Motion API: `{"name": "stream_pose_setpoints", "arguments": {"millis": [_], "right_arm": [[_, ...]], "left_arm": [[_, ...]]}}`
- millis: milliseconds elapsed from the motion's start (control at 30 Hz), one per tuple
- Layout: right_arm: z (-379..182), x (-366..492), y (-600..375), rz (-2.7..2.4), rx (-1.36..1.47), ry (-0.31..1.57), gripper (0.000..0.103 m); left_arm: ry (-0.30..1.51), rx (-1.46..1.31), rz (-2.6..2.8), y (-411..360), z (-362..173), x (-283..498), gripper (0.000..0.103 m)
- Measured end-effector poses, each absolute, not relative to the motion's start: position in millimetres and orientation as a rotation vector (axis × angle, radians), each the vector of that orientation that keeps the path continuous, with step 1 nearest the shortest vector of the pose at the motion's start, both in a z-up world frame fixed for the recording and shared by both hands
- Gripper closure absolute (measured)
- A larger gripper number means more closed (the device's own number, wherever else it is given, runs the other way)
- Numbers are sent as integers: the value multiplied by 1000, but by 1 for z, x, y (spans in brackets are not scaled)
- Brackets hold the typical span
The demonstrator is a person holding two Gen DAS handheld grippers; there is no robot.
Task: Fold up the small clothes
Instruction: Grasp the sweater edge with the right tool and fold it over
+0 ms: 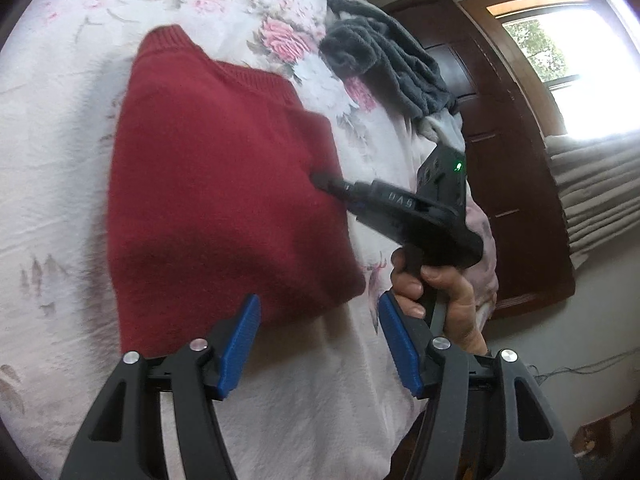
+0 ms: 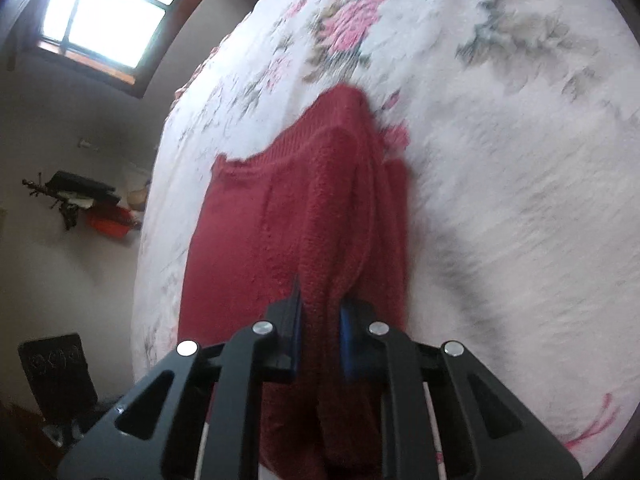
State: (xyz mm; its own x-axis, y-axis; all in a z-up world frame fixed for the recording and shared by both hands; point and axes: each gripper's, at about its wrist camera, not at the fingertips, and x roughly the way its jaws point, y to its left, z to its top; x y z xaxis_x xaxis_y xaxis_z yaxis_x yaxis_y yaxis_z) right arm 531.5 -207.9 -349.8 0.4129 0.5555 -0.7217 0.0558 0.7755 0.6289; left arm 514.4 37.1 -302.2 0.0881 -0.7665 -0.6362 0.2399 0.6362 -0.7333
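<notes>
Lay mid-frame on the floral bedspread [image 1: 60, 200]: red knit sweater [image 1: 224, 184], ribbed hem, partly folded. Right gripper [image 2: 320, 312] clamped a fold of it; left gripper [image 1: 318, 344] gaped wide, empty.

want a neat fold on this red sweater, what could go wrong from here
1. The right claw pinches only a narrow bunched ridge of the red sweater, so pulling may drag the layers askew or let the knit slip out.
2. The left claw hangs open at the near hem, holding nothing, so that side could shift.
3. The grey garment lies close by on the floral bedspread and may get caught up in the fold.
</notes>
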Motion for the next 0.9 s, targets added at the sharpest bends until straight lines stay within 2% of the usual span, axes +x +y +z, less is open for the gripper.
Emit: {"name": "stream_pose_setpoints", "arguments": {"millis": [133, 267, 333, 367, 400, 467, 567, 633, 733, 800, 867, 900], "right_arm": [[-335, 520, -214, 348, 605, 1061, 91], [-363, 521, -205, 352, 570, 1142, 88], [-360, 522, -209, 396, 615, 1126, 81], [-358, 522, -215, 406, 655, 1114, 71], [-353, 524, -225, 392, 696, 1101, 54], [-342, 531, -239, 299, 695, 1054, 51], [-319, 540, -244, 361, 722, 986, 73], [-309, 552, -220, 453, 644, 994, 76], [-331, 573, -194, 472, 549, 1120, 86], [-358, 585, -195, 387, 492, 1183, 103], [-372, 588, -210, 361, 538, 1189, 103], [-371, 586, -215, 356, 559, 1181, 103]], "left_arm": [[1270, -517, -818, 32, -305, 516, 42], [1353, -479, -729, 30, -333, 521, 42], [1391, -503, -712, 34, -345, 521, 42], [1385, -505, -720, 35, -344, 521, 42], [1369, -505, -739, 35, -340, 519, 42], [1320, -534, -808, 34, -329, 516, 42], [1273, -580, -896, 25, -319, 515, 42], [1271, -579, -930, 14, -318, 519, 42], [1321, -577, -920, 0, -335, 527, 42], [1394, -572, -860, -5, -360, 534, 42], [1438, -577, -842, -7, -376, 535, 50], [1455, -581, -841, -7, -379, 535, 50]]}}
